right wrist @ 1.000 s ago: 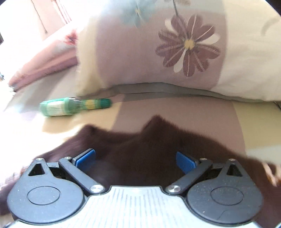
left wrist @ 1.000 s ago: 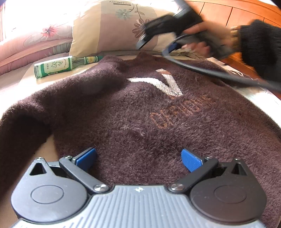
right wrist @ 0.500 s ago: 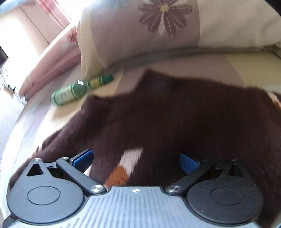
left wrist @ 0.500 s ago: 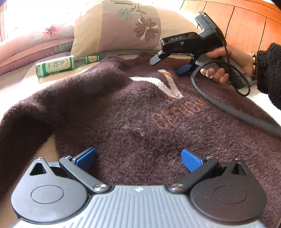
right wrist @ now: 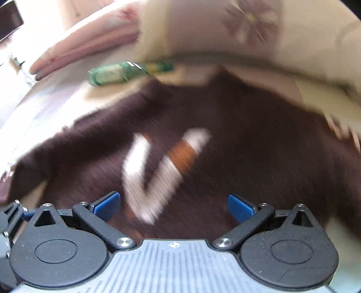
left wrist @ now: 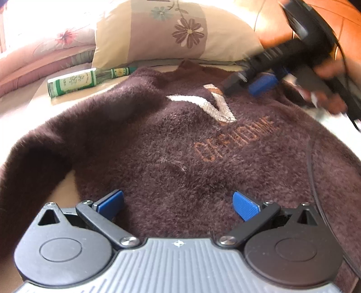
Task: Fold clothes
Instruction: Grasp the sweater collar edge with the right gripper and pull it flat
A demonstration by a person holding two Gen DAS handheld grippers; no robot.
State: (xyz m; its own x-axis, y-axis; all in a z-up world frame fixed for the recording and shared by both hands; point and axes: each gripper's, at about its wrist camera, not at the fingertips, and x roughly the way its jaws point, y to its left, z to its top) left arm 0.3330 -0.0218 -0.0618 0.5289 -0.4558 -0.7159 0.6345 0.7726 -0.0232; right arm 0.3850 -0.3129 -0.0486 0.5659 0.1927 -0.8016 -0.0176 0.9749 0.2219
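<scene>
A dark brown fuzzy sweater (left wrist: 176, 144) lies spread flat on the bed, with a white V and orange lettering on its chest. My left gripper (left wrist: 178, 204) hovers open over the sweater's near hem, nothing between its blue pads. In the left wrist view my right gripper (left wrist: 250, 82) hangs blurred above the sweater's far right shoulder, held by a person's hand (left wrist: 327, 99). Its own view is motion-blurred and shows the sweater (right wrist: 248, 139) with the white V below my right gripper (right wrist: 173, 206), which is open and holds nothing.
A green glass bottle (left wrist: 76, 82) lies on the sheet by the sweater's far left shoulder; it shows as a blurred bottle (right wrist: 126, 72) in the right wrist view. A floral pillow (left wrist: 171, 33) leans behind the collar. A wooden headboard (left wrist: 338, 20) rises at far right. A black cable (left wrist: 312, 162) trails across the sweater's right side.
My right gripper has dropped and swung nearer over the sweater's right shoulder; its view now shows the V marking more centrally. The left gripper has stayed put.
</scene>
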